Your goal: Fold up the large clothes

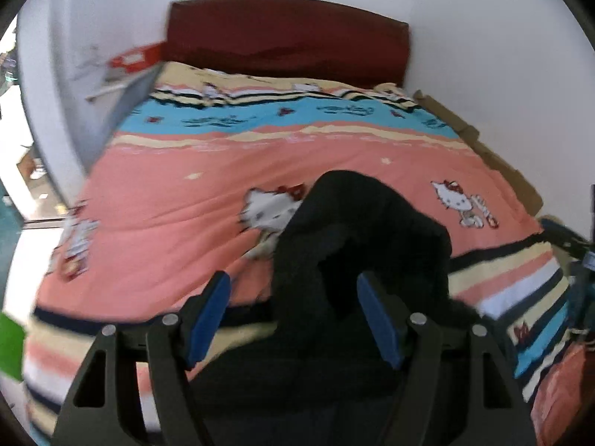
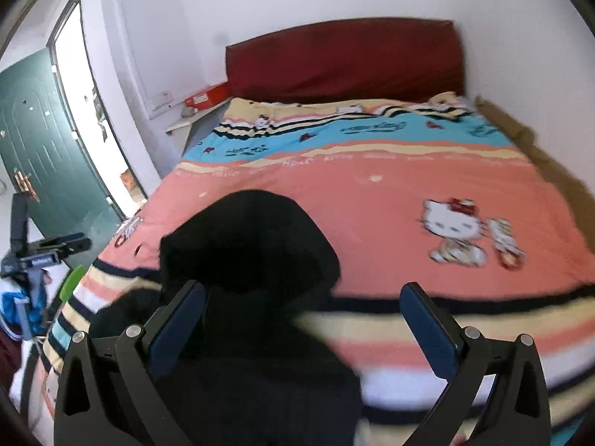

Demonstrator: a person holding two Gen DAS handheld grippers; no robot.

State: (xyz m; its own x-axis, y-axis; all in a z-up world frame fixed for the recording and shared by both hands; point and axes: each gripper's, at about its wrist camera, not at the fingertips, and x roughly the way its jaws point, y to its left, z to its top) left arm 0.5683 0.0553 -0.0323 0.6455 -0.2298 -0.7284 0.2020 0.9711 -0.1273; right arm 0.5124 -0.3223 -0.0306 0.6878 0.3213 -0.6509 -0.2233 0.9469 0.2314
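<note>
A large black garment (image 1: 357,230) lies bunched at the near edge of the bed, partly hanging over the front. In the left wrist view my left gripper (image 1: 293,297) is open, its blue pads on either side of the garment's near folds. In the right wrist view the same garment (image 2: 253,245) sits at the lower left. My right gripper (image 2: 303,303) is open, its left pad against the black cloth and its right pad over the striped cover. Whether either gripper touches the cloth is unclear.
The bed has a pink, blue and striped cartoon-cat cover (image 2: 372,200) and a dark red headboard (image 2: 346,59). A bedside shelf with a red box (image 2: 206,98) stands left of the bed. A green door (image 2: 41,148) is at far left. White walls surround the bed.
</note>
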